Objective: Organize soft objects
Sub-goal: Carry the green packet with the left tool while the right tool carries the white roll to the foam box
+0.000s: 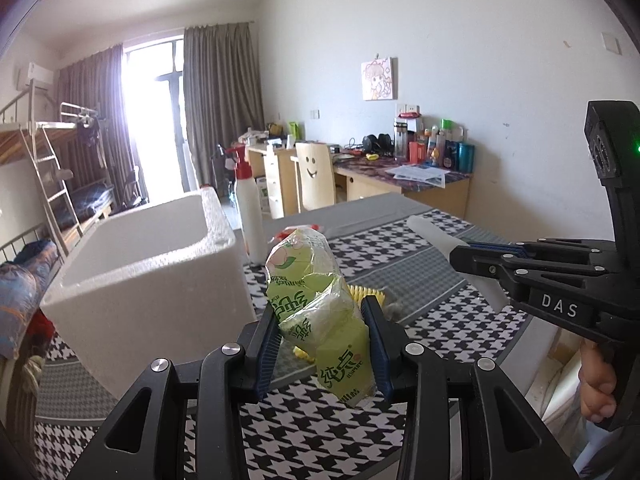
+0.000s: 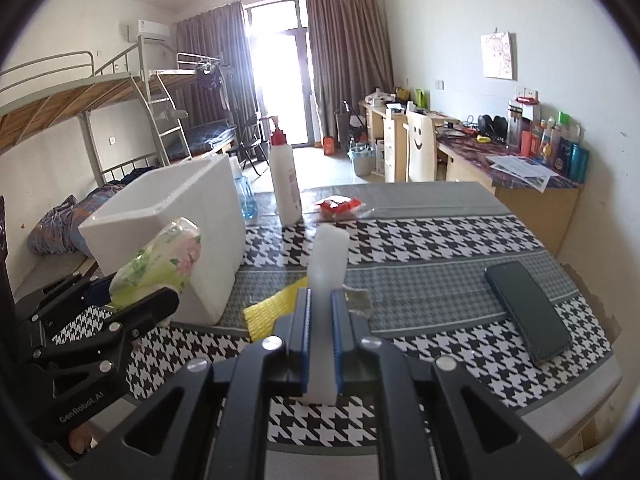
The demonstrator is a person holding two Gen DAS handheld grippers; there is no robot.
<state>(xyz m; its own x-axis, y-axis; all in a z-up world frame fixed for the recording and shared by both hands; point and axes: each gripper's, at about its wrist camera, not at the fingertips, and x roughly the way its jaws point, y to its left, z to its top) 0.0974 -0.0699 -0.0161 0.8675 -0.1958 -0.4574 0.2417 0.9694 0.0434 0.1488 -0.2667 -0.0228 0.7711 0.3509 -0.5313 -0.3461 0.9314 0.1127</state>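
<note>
Ideally, the green tissue pack point(image 1: 320, 320) clamped in the left gripper point(image 1: 324, 344) and the white foam strip point(image 2: 325, 280) pinched by the right gripper point(image 2: 321, 344) are kept level and released over the foam box point(image 1: 160, 276) at the table's left edge.

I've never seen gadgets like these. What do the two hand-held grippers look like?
Both are matte black plastic with silver screw heads and blue ribbed pads. The right gripper is lettered DAS and shows a green light on its handle. The left gripper reads GenRobot.AI. No sleeves show.

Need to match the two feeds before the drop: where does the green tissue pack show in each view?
Left wrist: green tissue pack at centre, pinched between the left gripper's fingers.
Right wrist: at left, in front of the foam box.
Shared landmark: white foam box, left of centre in both.
</note>
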